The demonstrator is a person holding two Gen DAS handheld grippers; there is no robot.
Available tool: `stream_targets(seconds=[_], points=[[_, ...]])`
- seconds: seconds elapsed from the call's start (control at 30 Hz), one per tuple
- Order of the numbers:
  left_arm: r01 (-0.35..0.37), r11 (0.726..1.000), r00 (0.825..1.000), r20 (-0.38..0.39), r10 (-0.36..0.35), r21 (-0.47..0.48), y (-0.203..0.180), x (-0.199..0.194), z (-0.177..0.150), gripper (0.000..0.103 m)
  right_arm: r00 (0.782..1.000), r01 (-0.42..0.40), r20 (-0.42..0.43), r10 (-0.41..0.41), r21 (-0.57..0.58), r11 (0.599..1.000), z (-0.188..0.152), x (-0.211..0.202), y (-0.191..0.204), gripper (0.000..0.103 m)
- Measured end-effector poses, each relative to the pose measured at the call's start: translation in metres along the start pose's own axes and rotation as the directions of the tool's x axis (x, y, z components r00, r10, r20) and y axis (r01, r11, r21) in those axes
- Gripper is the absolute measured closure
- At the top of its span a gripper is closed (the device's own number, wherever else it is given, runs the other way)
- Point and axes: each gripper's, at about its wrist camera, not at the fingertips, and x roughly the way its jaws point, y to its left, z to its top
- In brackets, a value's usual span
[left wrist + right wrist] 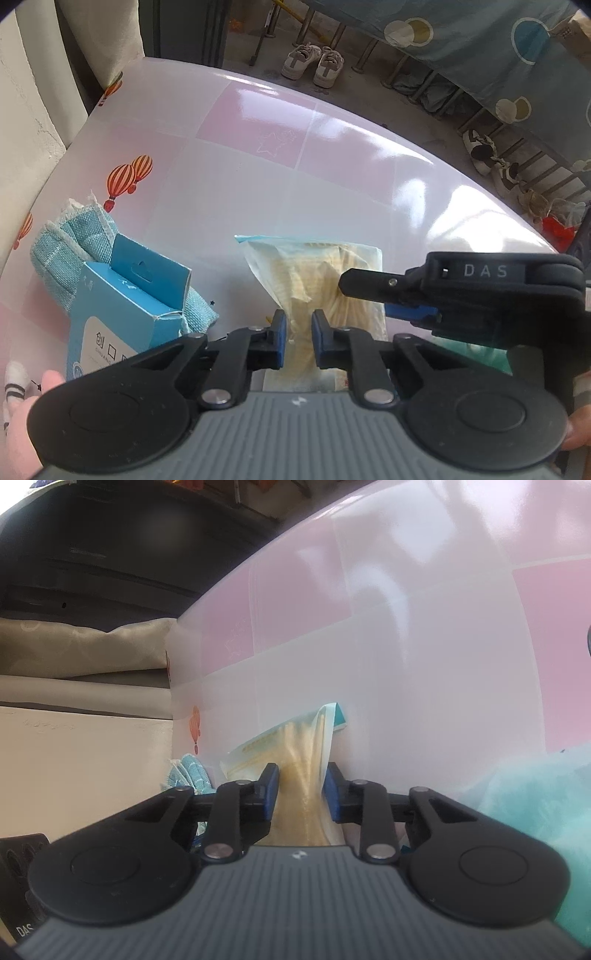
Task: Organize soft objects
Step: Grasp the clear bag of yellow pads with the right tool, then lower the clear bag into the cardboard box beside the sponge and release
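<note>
So right now both tools are working the same thing: the clear plastic pouch of pale yellow folded cloth (pixel 325 273), lying flat on the glossy pink-and-white checked tabletop (pixel 258 155). Its long axis runs straight away from my left tool (pixel 298 334), near end right at the blue pads, far end with the teal seal strip pointing off across the tabletop. My right tool (pixel 364 282) comes in crosswise from the right, so its approach is square to that axis.

Left tool is spread a little, pads either side of the pouch's near end, and I can't say for sure they're touching it. Right tool (pixel 302 794) has its pads around a bunched, rising part of the pouch; the plastic looks gathered between them, so I'd call that a pinch, though the jaws aren't fully together.

View differences: the left camera shows the layout, with the light blue woven towel (pixel 74 243) off to the left and a blue cardboard box with a hang tab (pixel 125 314) resting partly on it, both just beside the pouch. The right camera hides the box but shows the pouch actually lifting at the grip, plus a fluffy mint-green something (pixel 535 812) close on the right, which the left camera barely catches under the right tool.

My guess: the right side carries, since it's the one with the grip.
</note>
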Motion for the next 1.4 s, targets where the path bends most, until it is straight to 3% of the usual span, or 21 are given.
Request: stream_targets(seconds=[0.27,0.47,0.57,0.73,0.87,1.07,1.13,1.27,1.4], points=[[-0.007,0.998,0.992,0.129,-0.002,0.066,-0.021,-0.060,-0.002,0.089,0.994,-0.077,0.078,0.080,-0.049,0.996,-0.007,-0.040,0.028,0.083],[0.020,0.987,0.972,0.229,-0.056,0.158,-0.062,-0.127,-0.020,0.089,0.973,-0.144,0.161,0.163,-0.122,0.982,-0.025,-0.117,0.051,0.083],[0.061,0.973,0.964,0.239,-0.115,0.222,-0.095,-0.151,-0.038,0.090,0.958,-0.163,0.215,0.191,-0.143,0.976,-0.041,-0.167,0.045,0.083],[0.143,0.926,0.956,0.194,-0.222,0.350,-0.167,-0.162,-0.074,0.090,0.930,-0.170,0.312,0.195,-0.106,0.980,-0.074,-0.256,-0.007,0.084],[0.206,0.878,0.952,0.120,-0.282,0.432,-0.228,-0.145,-0.101,0.090,0.911,-0.119,0.393,0.129,-0.048,0.992,-0.098,-0.315,-0.066,0.084],[0.239,0.828,0.952,0.048,-0.304,0.507,-0.309,-0.102,-0.129,0.089,0.882,-0.082,0.470,0.037,0.076,0.994,-0.111,-0.371,-0.159,0.084],[0.236,0.825,0.953,0.044,-0.300,0.514,-0.327,-0.085,-0.133,0.087,0.874,-0.069,0.486,0.011,0.103,0.992,-0.107,-0.377,-0.182,0.084],[0.211,0.848,0.959,0.065,-0.276,0.486,-0.336,-0.067,-0.129,0.079,0.863,-0.024,0.503,-0.043,0.126,0.992,-0.084,-0.377,-0.217,0.087],[0.163,0.864,0.965,0.104,-0.240,0.476,-0.324,-0.062,-0.119,0.074,0.856,0.088,0.497,-0.141,0.127,0.988,-0.055,-0.360,-0.237,0.087]])
